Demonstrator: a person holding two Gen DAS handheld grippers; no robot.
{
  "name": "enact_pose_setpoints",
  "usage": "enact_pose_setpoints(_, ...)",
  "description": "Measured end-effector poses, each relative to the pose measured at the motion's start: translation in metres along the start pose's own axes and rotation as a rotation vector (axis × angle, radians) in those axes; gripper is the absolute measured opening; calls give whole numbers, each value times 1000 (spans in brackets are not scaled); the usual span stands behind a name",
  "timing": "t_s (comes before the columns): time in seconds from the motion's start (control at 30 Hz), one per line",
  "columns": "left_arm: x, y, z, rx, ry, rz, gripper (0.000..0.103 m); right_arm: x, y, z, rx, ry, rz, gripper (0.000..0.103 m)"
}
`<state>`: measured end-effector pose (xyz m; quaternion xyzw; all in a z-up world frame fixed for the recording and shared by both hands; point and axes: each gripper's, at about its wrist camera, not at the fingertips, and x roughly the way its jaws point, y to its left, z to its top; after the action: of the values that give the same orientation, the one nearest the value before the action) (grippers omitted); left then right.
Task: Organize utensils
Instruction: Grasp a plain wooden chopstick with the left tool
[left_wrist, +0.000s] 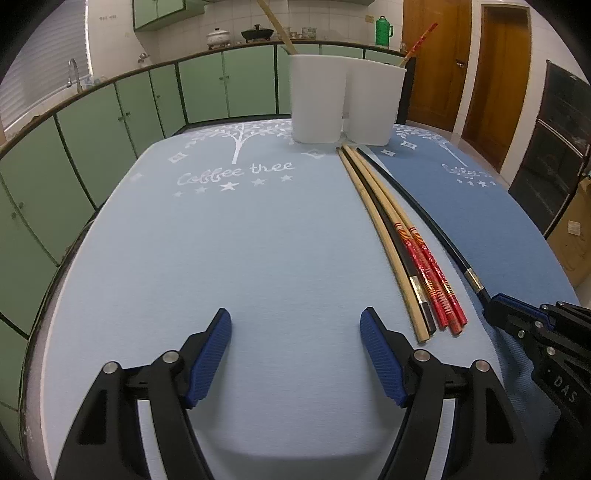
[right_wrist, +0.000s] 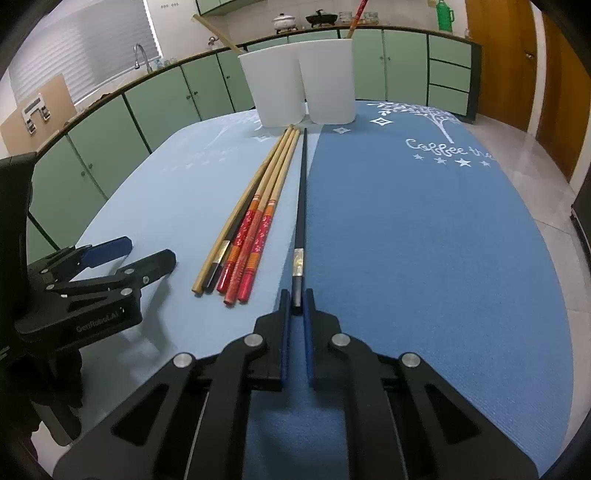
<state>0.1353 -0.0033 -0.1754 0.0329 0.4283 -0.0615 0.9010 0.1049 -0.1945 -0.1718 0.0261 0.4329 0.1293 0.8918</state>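
Note:
Two white cups (left_wrist: 317, 99) (right_wrist: 275, 86) stand side by side at the far end of the table, each with a chopstick in it. A bundle of several chopsticks (left_wrist: 413, 254) (right_wrist: 251, 229), wooden, black and red-patterned, lies on the light blue mat. A single black chopstick (right_wrist: 302, 206) (left_wrist: 428, 218) lies along the seam of the two mats. My right gripper (right_wrist: 296, 300) is shut on its near end; it also shows in the left wrist view (left_wrist: 496, 308). My left gripper (left_wrist: 295, 325) is open and empty, left of the bundle; it also shows in the right wrist view (right_wrist: 147, 253).
A light blue mat (left_wrist: 221, 258) and a darker blue mat (right_wrist: 424, 240) cover the table. Green cabinets (left_wrist: 110, 122) run behind and to the left. A wooden door (left_wrist: 436, 55) and a dark oven (left_wrist: 554, 147) stand to the right.

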Motion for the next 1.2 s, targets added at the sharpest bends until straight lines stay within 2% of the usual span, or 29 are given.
enact_pose_setpoints(0.33, -7, -28, -2, 36, -3, -88, 71, -5, -19, 1, 53, -14, -57, 6)
enact_pose_setpoints(0.4, -3, -34, -2, 54, 7, -87, 72, -5, -20, 1, 55, -12, -55, 6)
enact_pose_setpoints(0.5, 1, -36, -1, 55, 12, -68, 79, -5, -19, 1, 50, -12, -56, 6)
enact_pose_setpoints(0.73, -1, -11, -1, -31, 10, 7, 79, -6, -18, 0, 45, -10, -53, 6)
enact_pose_setpoints(0.8, -3, -6, -1, -43, 7, 5, 79, -6, -17, 0, 36, -8, -52, 8)
enact_pose_setpoints(0.97, -1, -10, -2, -28, 8, -19, 78, -5, -15, 1, 22, -3, -55, 10)
enact_pose_setpoints(1.13, 4, -16, -1, -14, 19, 2, 77, -4, -18, 2, 26, 5, -46, 10)
enact_pose_setpoints(1.2, 2, -17, -1, -10, 14, 1, 68, -3, -17, 3, 14, 7, -45, 10)
